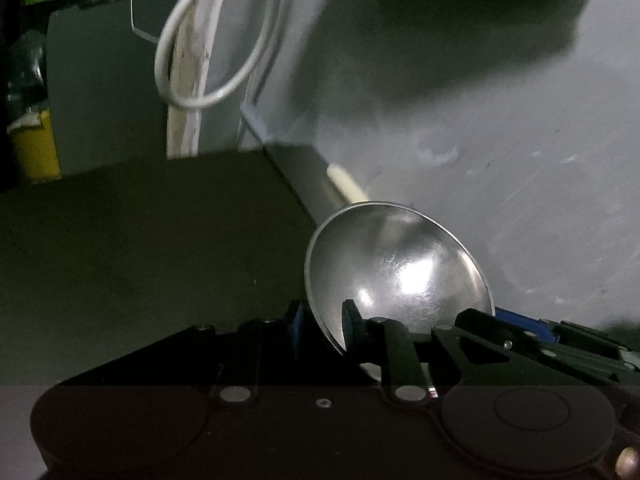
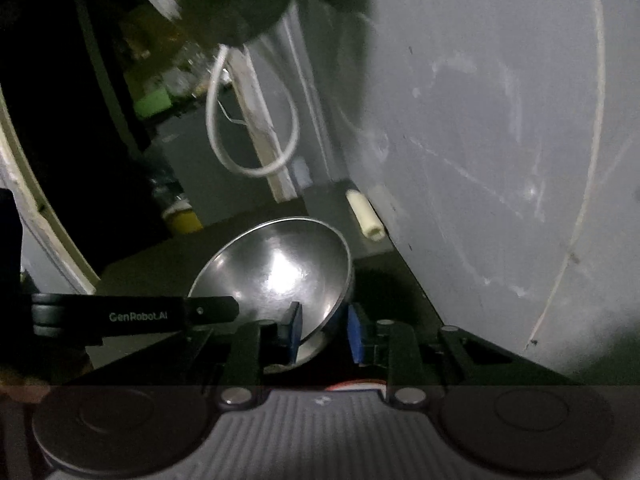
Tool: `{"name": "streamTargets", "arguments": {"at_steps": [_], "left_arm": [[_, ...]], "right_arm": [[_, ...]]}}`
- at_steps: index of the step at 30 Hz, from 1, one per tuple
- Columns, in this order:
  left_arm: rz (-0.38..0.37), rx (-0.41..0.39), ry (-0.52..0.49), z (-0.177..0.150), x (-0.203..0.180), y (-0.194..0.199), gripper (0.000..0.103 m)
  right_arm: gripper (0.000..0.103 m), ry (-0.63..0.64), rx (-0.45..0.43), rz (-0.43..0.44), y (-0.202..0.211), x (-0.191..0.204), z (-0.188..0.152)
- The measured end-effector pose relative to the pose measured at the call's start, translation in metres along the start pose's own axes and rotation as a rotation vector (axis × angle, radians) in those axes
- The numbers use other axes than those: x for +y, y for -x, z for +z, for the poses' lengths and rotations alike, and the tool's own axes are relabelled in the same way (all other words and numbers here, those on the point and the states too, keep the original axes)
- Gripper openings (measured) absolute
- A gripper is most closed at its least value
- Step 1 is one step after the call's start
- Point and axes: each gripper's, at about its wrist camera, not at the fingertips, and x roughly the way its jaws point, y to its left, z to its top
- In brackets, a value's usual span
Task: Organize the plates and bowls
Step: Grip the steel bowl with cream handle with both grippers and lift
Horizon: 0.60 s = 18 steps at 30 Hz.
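Dim room, grey wall (image 1: pixel 500 152), dark counter (image 1: pixel 140 260).

Left wrist view: steel bowl (image 1: pixel 400 264) tilted on edge beside the wall. Left gripper (image 1: pixel 324 330) is clamped on the bowl's near rim, one pad inside, one outside.

Right wrist view: same bowl (image 2: pixel 280 268) leaning toward the wall; right gripper (image 2: pixel 324 334) pinches its lower rim. Advice: lift both hands together and level; thin rim, likely slippery.

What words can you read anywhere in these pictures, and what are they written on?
"GenRobot.AI": white letters on the black arm of the left gripper, seen in the right wrist view beside the steel bowl.
Left wrist view: no text to read.
Shelf clutter at the back: too dark and blurred to show any words.
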Motion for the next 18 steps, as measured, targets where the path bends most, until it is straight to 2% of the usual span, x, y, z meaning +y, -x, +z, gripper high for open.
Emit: {"name": "streamTargets", "arguments": {"at_steps": [6, 11, 18], "left_arm": [[-0.012, -0.096, -0.022, 0.003, -0.009, 0.055, 0.022], [-0.021, -0.143, -0.039, 0.000, -0.019, 0.101, 0.022], [-0.052, -0.111, -0.083, -0.031, -0.040, 0.143, 0.022]], "right_arm": [[0.028, 0.020, -0.077, 0.041, 0.040, 0.016, 0.006], [0.028, 0.056, -0.121, 0.073, 0.079, 0.030, 0.005], [0.028, 0.106, -0.116, 0.095, 0.136, 0.033, -0.023]]}}
